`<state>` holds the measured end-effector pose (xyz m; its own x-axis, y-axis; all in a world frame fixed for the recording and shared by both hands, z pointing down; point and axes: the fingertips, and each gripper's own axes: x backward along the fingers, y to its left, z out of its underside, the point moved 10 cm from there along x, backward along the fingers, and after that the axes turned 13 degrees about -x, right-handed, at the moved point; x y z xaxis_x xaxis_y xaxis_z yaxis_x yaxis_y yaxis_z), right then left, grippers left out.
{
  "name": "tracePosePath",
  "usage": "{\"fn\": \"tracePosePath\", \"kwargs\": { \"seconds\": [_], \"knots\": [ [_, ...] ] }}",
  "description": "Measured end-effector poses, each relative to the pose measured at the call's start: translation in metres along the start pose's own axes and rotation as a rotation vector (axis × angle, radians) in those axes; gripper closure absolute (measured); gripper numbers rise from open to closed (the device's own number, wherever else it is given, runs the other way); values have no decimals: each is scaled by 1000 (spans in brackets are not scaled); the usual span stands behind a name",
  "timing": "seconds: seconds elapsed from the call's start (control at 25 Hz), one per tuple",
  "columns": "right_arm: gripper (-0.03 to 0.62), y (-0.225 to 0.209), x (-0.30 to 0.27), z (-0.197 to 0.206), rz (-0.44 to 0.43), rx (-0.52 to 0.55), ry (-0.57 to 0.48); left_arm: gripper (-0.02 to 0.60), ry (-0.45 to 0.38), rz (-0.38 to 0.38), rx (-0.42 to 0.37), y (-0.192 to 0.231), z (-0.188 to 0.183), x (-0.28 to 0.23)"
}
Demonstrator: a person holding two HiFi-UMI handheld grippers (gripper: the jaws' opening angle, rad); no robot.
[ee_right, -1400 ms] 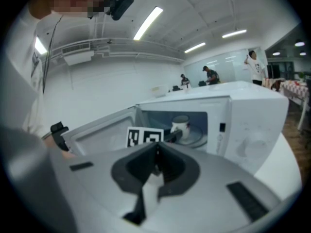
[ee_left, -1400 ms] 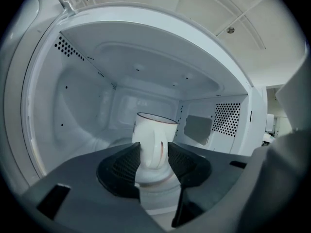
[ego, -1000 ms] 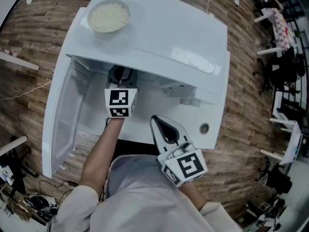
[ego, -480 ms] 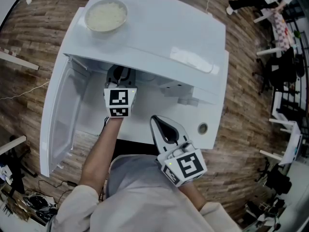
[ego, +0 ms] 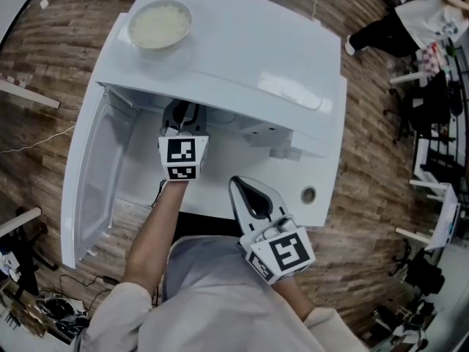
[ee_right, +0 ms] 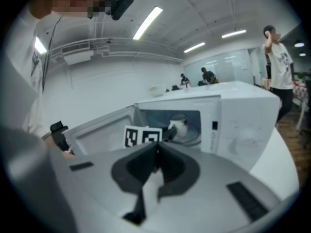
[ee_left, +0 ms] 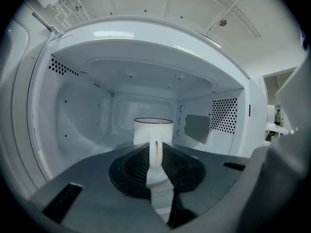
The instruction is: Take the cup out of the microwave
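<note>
- The right tool (ee_right: 157, 149) sits nearest our body, jaws pressed together on nothing, outside the microwave (ego: 242, 57) and in front of its control side. We judge it best left parked there, clear of the exit path.
- The door (ego: 95, 174) stands swung wide to our left, so the mouth is free and we need not touch it.
- The left tool (ee_left: 154, 149) reaches into the cavity (ee_left: 82, 125), close to level. Its jaws have just been closing. The handle (ee_left: 154, 161) stands between the ribbed pads (ee_left: 138, 160), which look to press on it from both sides, so the tool is clenched on the cup (ee_left: 152, 130).
- The cup stands upright on the cavity floor, roughly central, its handle turned straight towards us. We cannot see whether it holds anything, so we treat it as full.
- The grip is on a thin loop, so we expect the cup could swing about the pads. We would keep the squeeze firm, lift only just clear of the floor and avoid rolling the tool.
- Then we would draw straight back along the tool's own line. The side walls and ceiling leave room all round, so no sideways move seems needed.
- Farthest, a bowl (ego: 160, 24) rests on the microwave's roof near its left rear corner. A bump to the housing might shake it, so we pull smoothly.
</note>
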<state>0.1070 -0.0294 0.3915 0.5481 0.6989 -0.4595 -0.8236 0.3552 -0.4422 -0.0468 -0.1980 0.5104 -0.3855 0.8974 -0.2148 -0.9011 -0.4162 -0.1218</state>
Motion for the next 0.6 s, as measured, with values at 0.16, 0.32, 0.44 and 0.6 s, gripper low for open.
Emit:
{"fn": "tracePosePath", "kwargs": {
  "seconds": [0.16, 0.32, 0.44, 0.6],
  "knots": [
    [571, 1, 0, 1, 0, 1, -3, 514, 0, 3, 3, 0, -1, 2],
    [571, 2, -1, 1, 0, 3, -5, 514, 0, 7, 10, 1, -1, 4],
    [571, 5, -1, 2, 0, 3, -5, 514, 1, 11, 15, 2, -3, 6],
    [571, 7, -1, 1, 4, 5, -6, 515, -1, 7, 15, 3, -3, 9]
  ]
}}
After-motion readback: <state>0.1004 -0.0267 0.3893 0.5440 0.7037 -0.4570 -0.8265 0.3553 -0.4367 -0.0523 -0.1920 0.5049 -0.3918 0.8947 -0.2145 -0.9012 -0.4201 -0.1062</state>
